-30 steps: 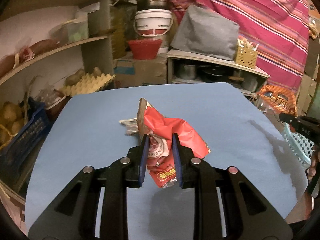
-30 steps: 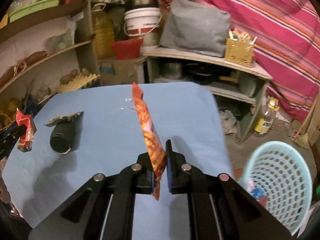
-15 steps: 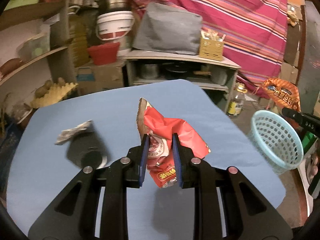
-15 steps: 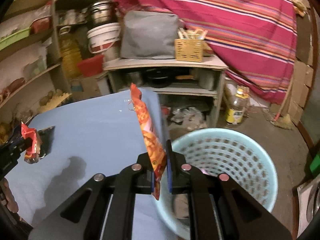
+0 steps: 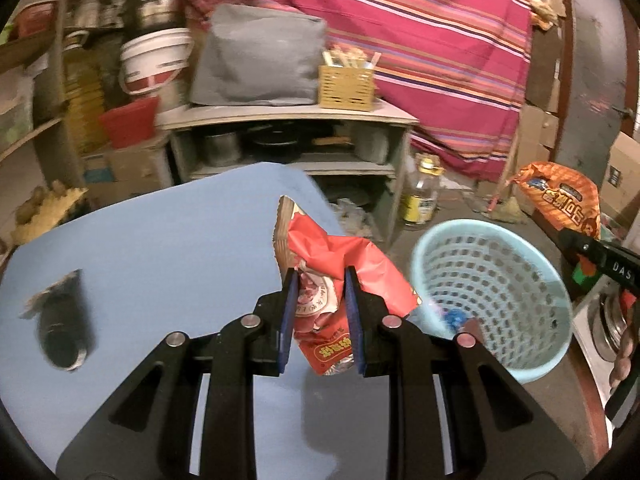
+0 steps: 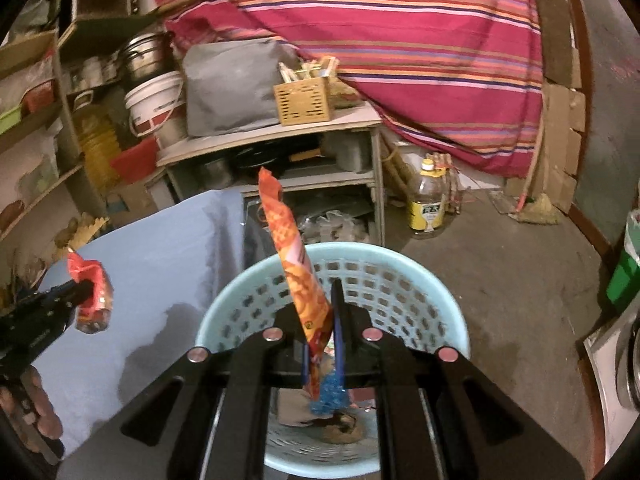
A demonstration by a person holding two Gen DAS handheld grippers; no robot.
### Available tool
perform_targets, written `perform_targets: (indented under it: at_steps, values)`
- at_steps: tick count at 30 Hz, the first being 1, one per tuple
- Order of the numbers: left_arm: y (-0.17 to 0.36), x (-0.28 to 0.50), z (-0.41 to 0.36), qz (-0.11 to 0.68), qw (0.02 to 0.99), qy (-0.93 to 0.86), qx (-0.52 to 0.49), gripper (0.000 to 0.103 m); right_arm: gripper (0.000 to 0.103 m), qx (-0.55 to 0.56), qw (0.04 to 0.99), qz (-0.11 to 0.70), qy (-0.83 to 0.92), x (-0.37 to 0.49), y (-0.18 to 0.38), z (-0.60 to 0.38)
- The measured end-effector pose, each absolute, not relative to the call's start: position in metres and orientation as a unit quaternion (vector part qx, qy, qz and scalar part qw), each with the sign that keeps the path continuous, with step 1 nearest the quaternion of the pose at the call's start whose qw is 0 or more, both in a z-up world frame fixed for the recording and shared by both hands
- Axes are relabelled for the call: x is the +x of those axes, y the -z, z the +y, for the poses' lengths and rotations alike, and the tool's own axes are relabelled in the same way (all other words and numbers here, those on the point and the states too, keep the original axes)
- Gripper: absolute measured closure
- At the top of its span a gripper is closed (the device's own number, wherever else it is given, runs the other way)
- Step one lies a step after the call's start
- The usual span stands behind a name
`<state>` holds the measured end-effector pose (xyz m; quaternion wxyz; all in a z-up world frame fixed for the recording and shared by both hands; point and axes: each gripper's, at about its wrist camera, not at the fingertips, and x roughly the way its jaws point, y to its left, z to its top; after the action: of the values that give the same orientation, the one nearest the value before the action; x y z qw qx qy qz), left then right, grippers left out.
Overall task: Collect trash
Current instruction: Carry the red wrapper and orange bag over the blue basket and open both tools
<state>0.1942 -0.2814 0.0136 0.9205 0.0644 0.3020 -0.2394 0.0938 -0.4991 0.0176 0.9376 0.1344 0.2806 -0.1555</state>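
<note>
Red wrapper (image 5: 320, 280): crumpled, pinched between the blue pads of the left gripper (image 5: 320, 312); its torn top stands up above the fingertips and its printed lower end hangs below them. It is held above the near right corner of the blue table (image 5: 160, 248), left of the basket.
Left gripper: clamped on the red wrapper, pads pressing both sides (in the right wrist view it shows at the left edge, wrapper at its tip, over the table).
Orange snack bag (image 6: 296, 264): flat and edge-on, standing tilted up out of the right gripper (image 6: 322, 336), its lower end caught between the pads and its top leaning away to the left.
Right gripper: closed on the orange snack bag, directly above the open mouth of the basket; in the left wrist view it enters from the right with the bag above the basket's far rim.
Light blue basket (image 6: 400, 264): perforated plastic, on the floor just beside the table's right edge; some scraps lie at its bottom, among them something blue.
Black cylinder (image 5: 60, 332): lying on its side on the table's left part, a crumpled silvery scrap at its far end (blurred).
Hand (image 6: 40, 412): fingers at the lower left, on the left gripper's handle.
</note>
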Motion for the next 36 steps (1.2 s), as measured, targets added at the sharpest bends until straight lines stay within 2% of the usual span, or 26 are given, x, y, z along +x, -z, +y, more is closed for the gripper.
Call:
perform_targets:
  at_steps: [12,18,19,20,22,24,29,30,34,35,36]
  values:
    - [0.008,0.192,-0.39,0.315,0.893,0.311,0.082,0.08,0.094,0.172,0.922,0.297,0.18,0.085,0.005,-0.545]
    - [0.013,0.194,-0.415,0.321,0.885,0.325,0.093,0.075,0.094,0.192,0.916,0.31,0.17,0.096,0.018,-0.552]
    - [0.014,0.195,-0.415,0.325,0.882,0.328,0.092,0.067,0.094,0.194,0.915,0.312,0.169,0.098,0.019,-0.552]
    - [0.014,0.196,-0.415,0.327,0.883,0.324,0.094,0.053,0.094,0.194,0.914,0.313,0.168,0.1,0.021,-0.552]
    - [0.014,0.197,-0.41,0.324,0.887,0.315,0.092,0.036,0.094,0.194,0.914,0.315,0.167,0.101,0.022,-0.55]
    - [0.011,0.197,-0.402,0.318,0.892,0.309,0.091,0.032,0.094,0.192,0.914,0.317,0.164,0.104,0.023,-0.546]
    - [0.002,0.197,-0.37,0.305,0.906,0.283,0.075,0.006,0.094,0.182,0.913,0.33,0.16,0.113,0.024,-0.532]
    - [0.0,0.197,-0.359,0.3,0.911,0.272,0.072,0.005,0.091,0.179,0.912,0.332,0.16,0.116,0.024,-0.529]
    - [-0.007,0.199,-0.324,0.298,0.92,0.246,0.067,0.005,0.09,0.164,0.906,0.348,0.177,0.125,0.028,-0.52]
    - [-0.008,0.2,-0.313,0.297,0.922,0.238,0.065,0.005,0.086,0.162,0.904,0.351,0.183,0.126,0.029,-0.519]
    - [-0.009,0.201,-0.303,0.296,0.925,0.23,0.064,0.005,0.072,0.162,0.902,0.354,0.185,0.129,0.031,-0.517]
